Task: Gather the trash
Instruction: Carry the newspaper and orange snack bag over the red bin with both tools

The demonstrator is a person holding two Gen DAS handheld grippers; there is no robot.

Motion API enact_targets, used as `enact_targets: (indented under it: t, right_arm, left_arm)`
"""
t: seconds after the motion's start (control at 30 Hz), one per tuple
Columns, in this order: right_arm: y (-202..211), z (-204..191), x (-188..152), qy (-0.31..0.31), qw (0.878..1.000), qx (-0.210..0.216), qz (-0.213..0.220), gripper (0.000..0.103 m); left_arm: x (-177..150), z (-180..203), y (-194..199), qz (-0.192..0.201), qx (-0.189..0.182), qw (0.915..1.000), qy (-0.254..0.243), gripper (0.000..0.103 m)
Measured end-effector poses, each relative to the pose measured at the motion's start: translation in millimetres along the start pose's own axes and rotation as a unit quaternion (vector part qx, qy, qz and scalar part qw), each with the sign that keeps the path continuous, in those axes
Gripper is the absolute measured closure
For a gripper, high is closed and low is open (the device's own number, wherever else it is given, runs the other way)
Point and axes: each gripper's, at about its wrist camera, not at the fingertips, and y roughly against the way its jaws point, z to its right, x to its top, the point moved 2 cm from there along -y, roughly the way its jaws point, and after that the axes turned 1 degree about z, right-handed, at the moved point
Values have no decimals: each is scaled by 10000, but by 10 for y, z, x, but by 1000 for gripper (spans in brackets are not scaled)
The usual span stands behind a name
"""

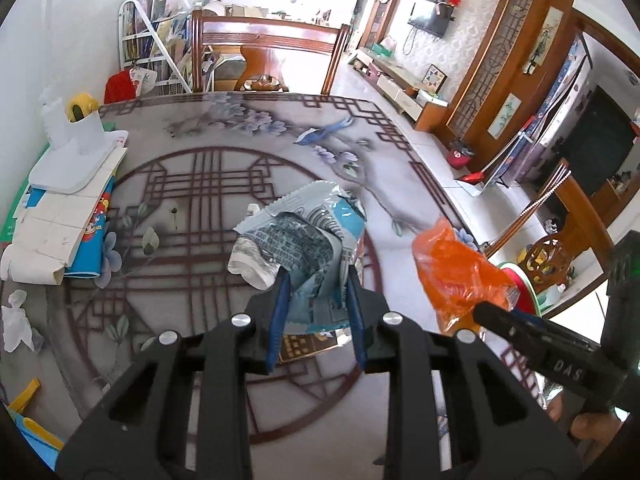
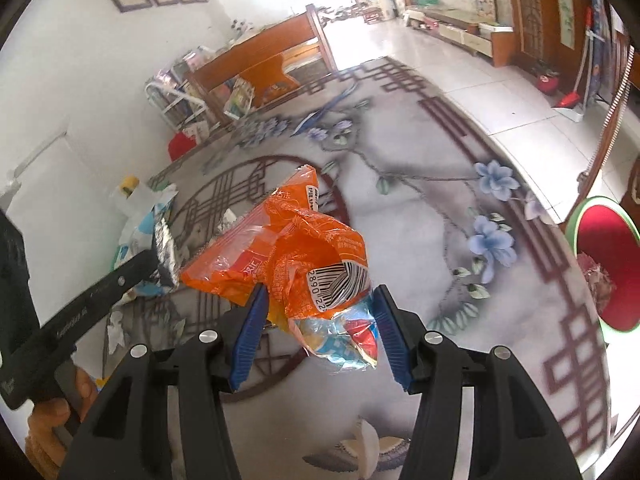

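Note:
My left gripper (image 1: 316,292) is shut on a crumpled blue-and-white snack wrapper (image 1: 304,236) and holds it above the patterned table (image 1: 224,148). My right gripper (image 2: 320,304) is shut on a crumpled orange wrapper (image 2: 288,248) with a barcode, also above the table. The orange wrapper (image 1: 456,272) and the right gripper also show at the right of the left wrist view. The left gripper's finger and its silvery wrapper (image 2: 164,248) show at the left of the right wrist view. A red bin with a green rim (image 2: 608,264) stands beyond the table's right edge and holds some trash.
Crumpled white tissue (image 1: 18,320) lies at the table's left. Stacked papers, books and a white stand (image 1: 72,168) sit at the far left. A wooden chair (image 1: 268,52) stands at the far edge. A white scrap (image 2: 368,448) lies near the table's front.

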Motion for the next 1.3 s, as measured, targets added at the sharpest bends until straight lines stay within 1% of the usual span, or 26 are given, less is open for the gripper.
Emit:
enact_targets:
  t: [0.43,0.6,0.8,0.93,1.1,1.3]
  right_arm:
    - [191,302,-70,-403,9990,-152,140,50]
    - [225,425,-95,-524,9983,-202,134,50]
    - [303,614,-87,-650,9973,-276,191,50]
    - [374,788,-59,-810,9959,-306,251,50]
    - [495,1017,7,-851,9951,-403,305,50]
    - [704,1499,105,-1112,9908,-609,468,50]
  left_arm:
    - [-67,126,106,55,-23,9999,-111,76]
    - [-39,206,66,36,-39,9998,-211,76]
    - [1,386,2,25,-87,9994,-330,76]
    - [37,565,-66,12,-121,9990,-437,76]
    - [22,840,-242,-151,-252,9983,-505,76]
    - [11,1335,-469,-320,-536,9955,-708,76]
